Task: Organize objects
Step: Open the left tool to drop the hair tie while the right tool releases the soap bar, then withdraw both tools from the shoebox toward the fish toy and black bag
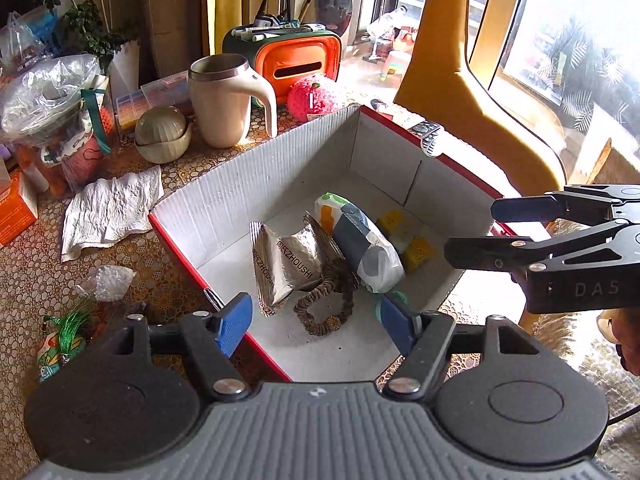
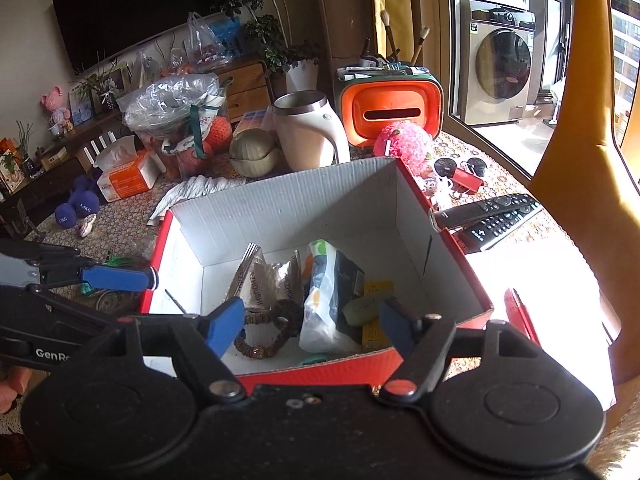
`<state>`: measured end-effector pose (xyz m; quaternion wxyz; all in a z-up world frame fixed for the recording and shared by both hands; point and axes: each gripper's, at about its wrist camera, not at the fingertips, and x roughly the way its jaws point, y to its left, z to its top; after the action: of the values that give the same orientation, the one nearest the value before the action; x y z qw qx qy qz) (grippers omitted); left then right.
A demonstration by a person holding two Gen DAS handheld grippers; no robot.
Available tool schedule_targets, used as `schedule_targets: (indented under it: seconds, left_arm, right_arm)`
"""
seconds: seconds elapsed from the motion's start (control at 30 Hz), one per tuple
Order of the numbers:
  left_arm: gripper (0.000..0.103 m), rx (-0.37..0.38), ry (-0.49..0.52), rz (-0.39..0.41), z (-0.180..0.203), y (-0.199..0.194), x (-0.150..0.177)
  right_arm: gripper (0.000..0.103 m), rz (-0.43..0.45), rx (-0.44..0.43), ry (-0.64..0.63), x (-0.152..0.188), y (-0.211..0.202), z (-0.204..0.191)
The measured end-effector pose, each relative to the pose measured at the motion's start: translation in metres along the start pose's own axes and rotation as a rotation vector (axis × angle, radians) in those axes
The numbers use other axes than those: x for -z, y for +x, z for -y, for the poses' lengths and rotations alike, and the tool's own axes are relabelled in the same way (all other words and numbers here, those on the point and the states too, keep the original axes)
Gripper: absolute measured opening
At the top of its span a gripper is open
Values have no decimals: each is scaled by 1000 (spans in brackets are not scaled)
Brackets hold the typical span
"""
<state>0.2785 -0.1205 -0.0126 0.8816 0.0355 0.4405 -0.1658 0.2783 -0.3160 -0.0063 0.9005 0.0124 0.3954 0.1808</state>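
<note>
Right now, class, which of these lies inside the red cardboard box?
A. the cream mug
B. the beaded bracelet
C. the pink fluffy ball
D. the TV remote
B: the beaded bracelet lies on the floor of the red box, beside a silver foil packet; the others lie outside it.

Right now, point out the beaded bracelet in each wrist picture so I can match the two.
Left wrist view: the beaded bracelet lies on the floor of the red box, low centre, just ahead of the silver foil packet.
Right wrist view: the bracelet lies at the box's near left, lower centre, partly behind a blue fingertip.
Shared landmark: the cream mug behind the box.
</note>
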Motion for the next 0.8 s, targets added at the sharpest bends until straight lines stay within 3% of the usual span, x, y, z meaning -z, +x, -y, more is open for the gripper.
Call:
schedule_targets:
  seconds: [0.13, 0.47, 0.63, 0.8]
  left_arm:
    - [79, 5, -12, 33, -5, -19, 9]
    - [84, 10, -84, 84, -30, -56, 28]
    - [86, -1, -126, 112, -54, -72, 43]
    - [96, -13, -164, 137, -84, -87, 56]
  right_arm:
    - [78, 15, -20, -13, 5, -13, -10]
    - [95, 44, -71, -37, 17, -36, -45]
    - [99, 42, -127, -76, 22, -40, -72]
    - [99, 44, -171, -132, 25, -39, -108]
